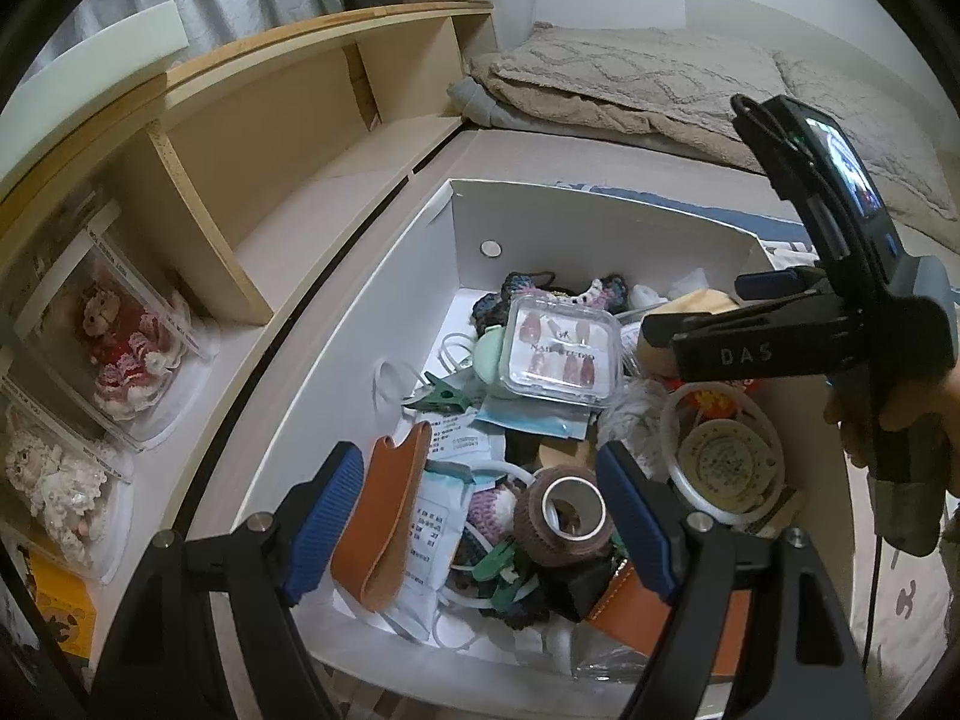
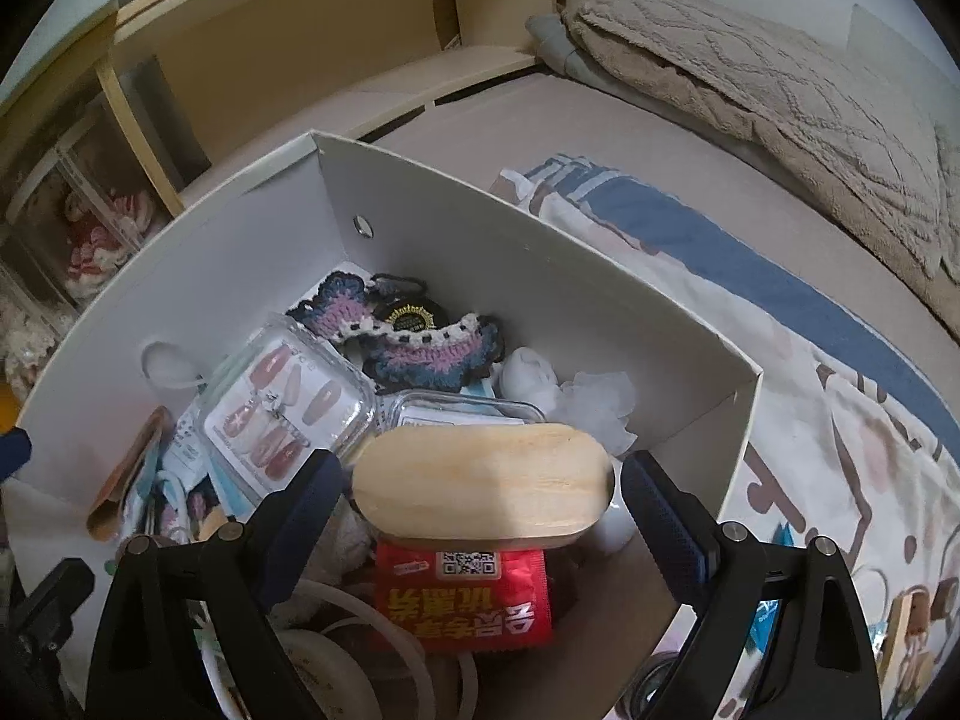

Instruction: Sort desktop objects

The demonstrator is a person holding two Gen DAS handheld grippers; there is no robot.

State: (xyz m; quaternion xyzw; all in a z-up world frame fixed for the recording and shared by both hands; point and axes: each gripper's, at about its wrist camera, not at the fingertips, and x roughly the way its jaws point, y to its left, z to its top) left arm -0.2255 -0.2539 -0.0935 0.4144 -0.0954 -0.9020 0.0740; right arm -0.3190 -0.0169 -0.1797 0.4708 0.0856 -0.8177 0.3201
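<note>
Both tools hang with jaws spread over the cluttered white box [image 2: 540,276], the right tool [image 2: 477,504] straddling the wooden oval block [image 2: 480,489], the left tool [image 1: 480,516] above the brown tape roll [image 1: 567,516], so closing could snag neighbouring clutter

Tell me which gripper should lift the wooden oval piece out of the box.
Right. The right gripper is open with the wooden oval piece between its fingers, nothing in the way. The left gripper hovers over the tape roll and brown leather strap instead.
</note>
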